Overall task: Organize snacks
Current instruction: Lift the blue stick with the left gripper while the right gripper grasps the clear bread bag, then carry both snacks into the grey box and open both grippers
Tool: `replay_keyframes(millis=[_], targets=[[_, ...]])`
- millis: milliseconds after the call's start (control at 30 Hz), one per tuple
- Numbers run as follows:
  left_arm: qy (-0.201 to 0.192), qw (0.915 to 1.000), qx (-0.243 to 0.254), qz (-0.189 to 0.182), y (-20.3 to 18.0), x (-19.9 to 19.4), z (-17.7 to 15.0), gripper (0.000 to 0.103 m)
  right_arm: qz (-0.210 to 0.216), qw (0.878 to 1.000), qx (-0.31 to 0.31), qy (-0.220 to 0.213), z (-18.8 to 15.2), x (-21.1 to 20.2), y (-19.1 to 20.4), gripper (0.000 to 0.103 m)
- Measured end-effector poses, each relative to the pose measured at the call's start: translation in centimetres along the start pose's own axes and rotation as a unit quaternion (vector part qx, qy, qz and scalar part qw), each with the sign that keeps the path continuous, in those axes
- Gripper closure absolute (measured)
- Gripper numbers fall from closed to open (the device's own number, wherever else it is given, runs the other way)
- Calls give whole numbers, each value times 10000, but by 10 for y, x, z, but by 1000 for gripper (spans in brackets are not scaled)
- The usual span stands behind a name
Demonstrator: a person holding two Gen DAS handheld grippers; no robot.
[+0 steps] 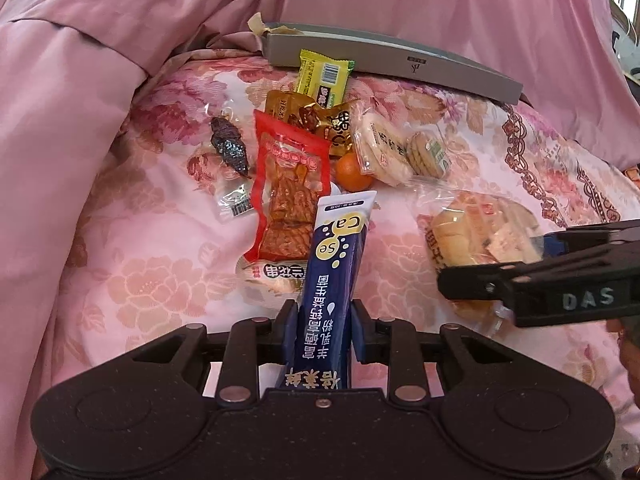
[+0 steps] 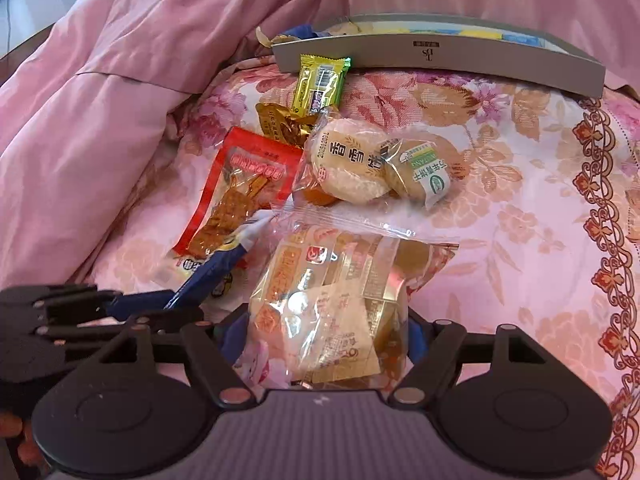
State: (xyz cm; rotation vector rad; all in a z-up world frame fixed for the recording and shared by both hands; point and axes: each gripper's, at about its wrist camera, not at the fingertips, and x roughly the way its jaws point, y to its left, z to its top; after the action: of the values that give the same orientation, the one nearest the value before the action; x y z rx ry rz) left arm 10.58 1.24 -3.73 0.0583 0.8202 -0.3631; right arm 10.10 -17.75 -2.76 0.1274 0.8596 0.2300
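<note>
Left wrist view: we count one left gripper [image 1: 320,332], its jaws narrow and clamped on one dark blue sachet [image 1: 334,276] marked "Ca" and "Se", which stands upright between the pads. Beyond it on the floral bedspread [image 1: 168,240] lie one red packet [image 1: 288,196], one yellow bar [image 1: 323,76], one gold wrapper [image 1: 316,118], one orange fruit [image 1: 352,172], one rice cracker pack [image 1: 380,148], one small biscuit pack [image 1: 428,154] and one dark glittery sweet [image 1: 230,146]. One grey box [image 1: 400,62] closes the far edge; bare spread lies open at the near left. The right gripper [image 1: 552,276], lettered "DAS", enters from the right at one clear pastry bag [image 1: 476,236]. Right wrist view: we list one right gripper [image 2: 324,340], jaws fairly wide, pressing the clear pastry bag [image 2: 328,312] on both sides. The blue sachet [image 2: 216,276] and left gripper [image 2: 132,304] sit near left. The grey box [image 2: 440,56] is far, and open spread lies right.
</note>
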Motion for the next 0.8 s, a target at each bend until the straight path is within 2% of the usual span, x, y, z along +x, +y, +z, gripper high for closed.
replay_keyframes(millis=[67, 133, 200, 600, 800], targets=[[125, 9999, 14, -61, 1, 5, 2, 66, 11, 10000, -39, -32, -2, -3, 0, 25], [351, 9990, -147, -245, 6, 13, 4, 64, 43, 10000, -37, -42, -3, -4, -1, 25], [409, 9981, -348, -313, 10, 16, 4, 63, 55, 10000, -35, -55, -4, -5, -1, 25], [383, 9989, -234, -101, -2, 5, 1, 73, 105, 9999, 10, -115, -11, -13, -7, 25], [99, 9998, -176, -75, -11, -9, -2, 75, 125, 9996, -65, -226, -17, -19, -7, 25]])
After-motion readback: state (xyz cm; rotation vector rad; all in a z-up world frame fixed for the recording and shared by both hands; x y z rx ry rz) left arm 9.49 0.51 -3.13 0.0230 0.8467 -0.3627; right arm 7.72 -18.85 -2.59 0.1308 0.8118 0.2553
